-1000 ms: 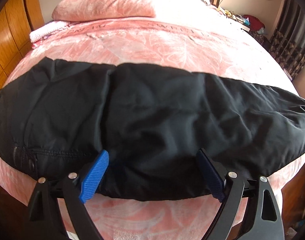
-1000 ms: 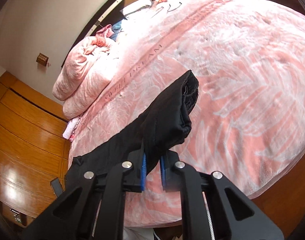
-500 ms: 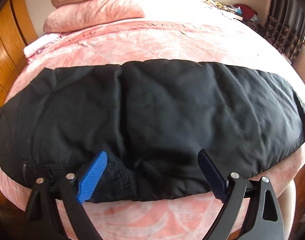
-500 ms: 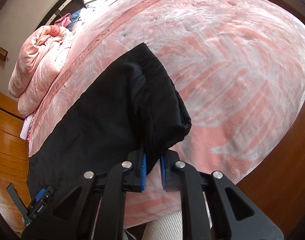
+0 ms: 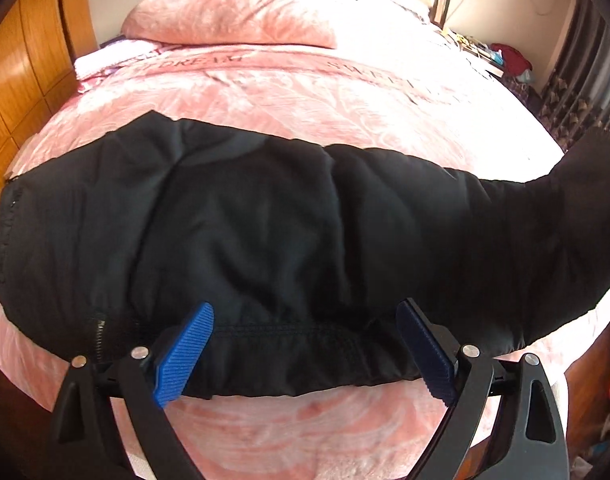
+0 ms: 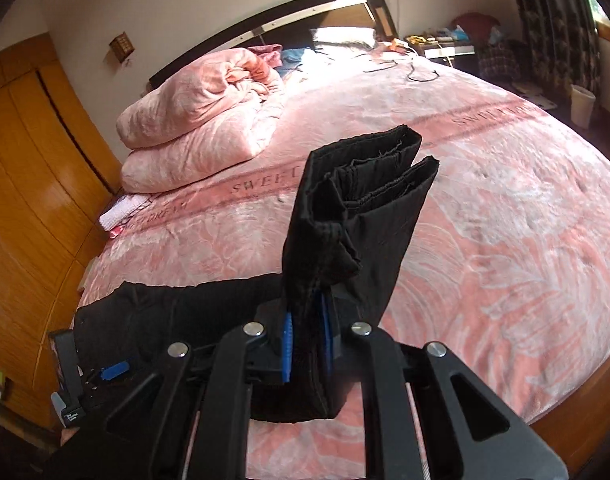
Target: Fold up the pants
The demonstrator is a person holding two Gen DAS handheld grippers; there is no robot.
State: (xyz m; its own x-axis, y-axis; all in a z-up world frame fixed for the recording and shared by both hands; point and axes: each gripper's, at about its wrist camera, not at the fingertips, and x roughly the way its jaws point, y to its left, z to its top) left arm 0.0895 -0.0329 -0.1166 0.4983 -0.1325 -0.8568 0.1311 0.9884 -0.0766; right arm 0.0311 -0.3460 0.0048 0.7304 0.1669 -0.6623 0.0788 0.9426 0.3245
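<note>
Black pants lie lengthwise across the near edge of a pink bed, legs stacked, waist and zipper at the left. My left gripper is open, its blue pads either side of the pants' near hem, resting on or just above the fabric. My right gripper is shut on the leg-cuff end of the pants, which stands lifted above the bed. The raised end shows at the right in the left wrist view. The left gripper appears at the lower left of the right wrist view.
A folded pink quilt sits at the head of the bed. A wooden wardrobe stands along the left side. A cluttered nightstand, dark curtains and a white bin are at the far right.
My right gripper has lifted the cuff end of the pants up off the bed and swung it towards the waist. The left gripper stayed open at the near hem, shifting slightly.
</note>
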